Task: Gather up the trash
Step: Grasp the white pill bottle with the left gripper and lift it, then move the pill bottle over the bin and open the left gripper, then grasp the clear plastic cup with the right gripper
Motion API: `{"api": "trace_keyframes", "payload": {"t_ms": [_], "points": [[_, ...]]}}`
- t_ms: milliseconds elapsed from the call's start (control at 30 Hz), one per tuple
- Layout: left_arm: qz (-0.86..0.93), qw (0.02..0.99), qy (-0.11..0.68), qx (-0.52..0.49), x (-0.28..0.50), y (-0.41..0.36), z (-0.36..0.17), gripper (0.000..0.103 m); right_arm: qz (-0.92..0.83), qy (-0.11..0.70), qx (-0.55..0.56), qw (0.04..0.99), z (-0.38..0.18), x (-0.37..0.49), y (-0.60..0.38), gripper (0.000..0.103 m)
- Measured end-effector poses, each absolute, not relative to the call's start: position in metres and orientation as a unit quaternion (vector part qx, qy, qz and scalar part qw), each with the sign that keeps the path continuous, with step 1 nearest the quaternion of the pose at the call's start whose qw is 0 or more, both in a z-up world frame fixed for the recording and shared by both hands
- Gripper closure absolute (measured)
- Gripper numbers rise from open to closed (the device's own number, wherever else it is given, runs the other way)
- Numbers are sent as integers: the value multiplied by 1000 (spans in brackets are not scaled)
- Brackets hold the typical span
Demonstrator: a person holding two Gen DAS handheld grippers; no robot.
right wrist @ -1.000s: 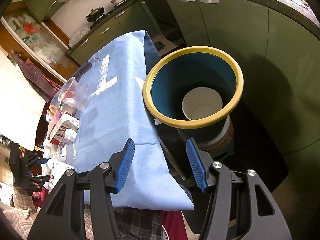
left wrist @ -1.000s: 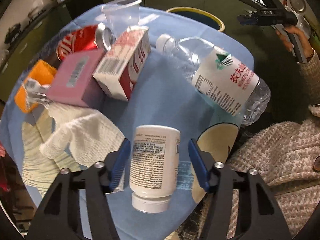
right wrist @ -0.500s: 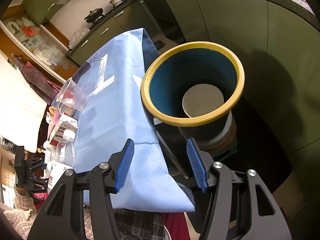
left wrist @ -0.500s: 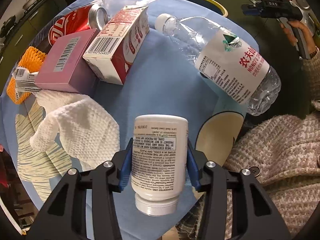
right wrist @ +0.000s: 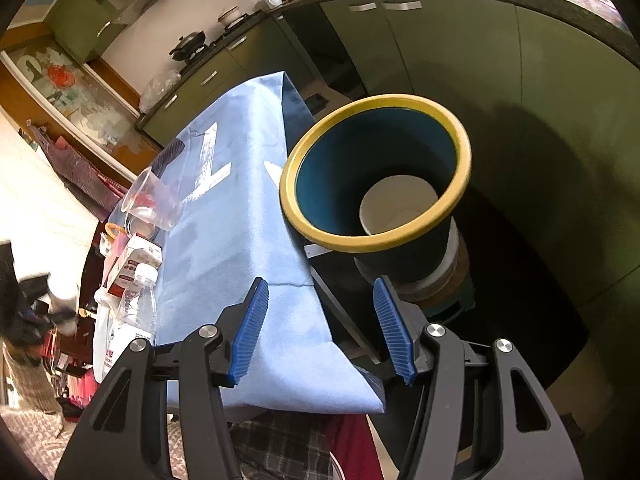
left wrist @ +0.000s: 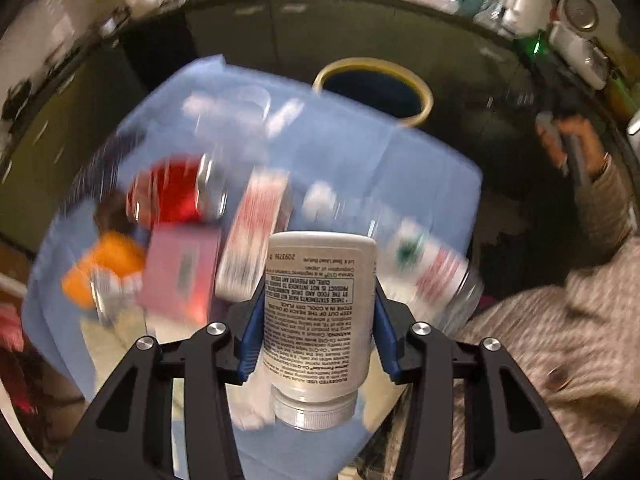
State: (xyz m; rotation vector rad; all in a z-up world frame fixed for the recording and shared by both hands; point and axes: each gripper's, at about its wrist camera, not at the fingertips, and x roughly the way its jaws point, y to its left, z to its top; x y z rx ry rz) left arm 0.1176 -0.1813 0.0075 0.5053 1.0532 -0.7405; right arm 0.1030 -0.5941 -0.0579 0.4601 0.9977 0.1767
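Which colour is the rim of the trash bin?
Yellow; the trash bin is dark teal inside. Right wrist view shows it best.

white plastic pill bottle [left wrist: 320,312] with black print, light blue tablecloth [right wrist: 240,240], dark teal round bin with yellow rim [right wrist: 374,246], red soda can [left wrist: 172,196].

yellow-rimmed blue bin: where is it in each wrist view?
Left wrist: the yellow-rimmed dark blue round bin sits top centre, beyond the far edge of the blue tablecloth.
Right wrist: the bin fills the centre, a white paper cup inside.
Shared landmark: the blue tablecloth.
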Motion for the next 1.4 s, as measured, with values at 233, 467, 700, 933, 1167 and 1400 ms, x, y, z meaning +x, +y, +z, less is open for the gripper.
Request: {"api": "trace_keyframes", "payload": {"t_ms": [233,467,700,933,1167,1400], "points": [[-425,748,437,261,175,-308,40,58,62,451,238,858,-54,81,-625,48],[-454,698,483,270,255,-447,-14,58,33,444,268,854,-65,56,-663,48],[-418,664,535,311,305,-534,-106,58,7,442,300,845,-82,39,-692,48],[-391,666,544,328,320,-555,-125,57,2,444,307,842,-88,33,-702,47],[-416,710,494,281,294,-504,-39,53,28,442,286,850,-76,41,-682,47],[-390,802,403,208,243,-371,71,36,121,455,185,863,-38,84,-606,46]]}}
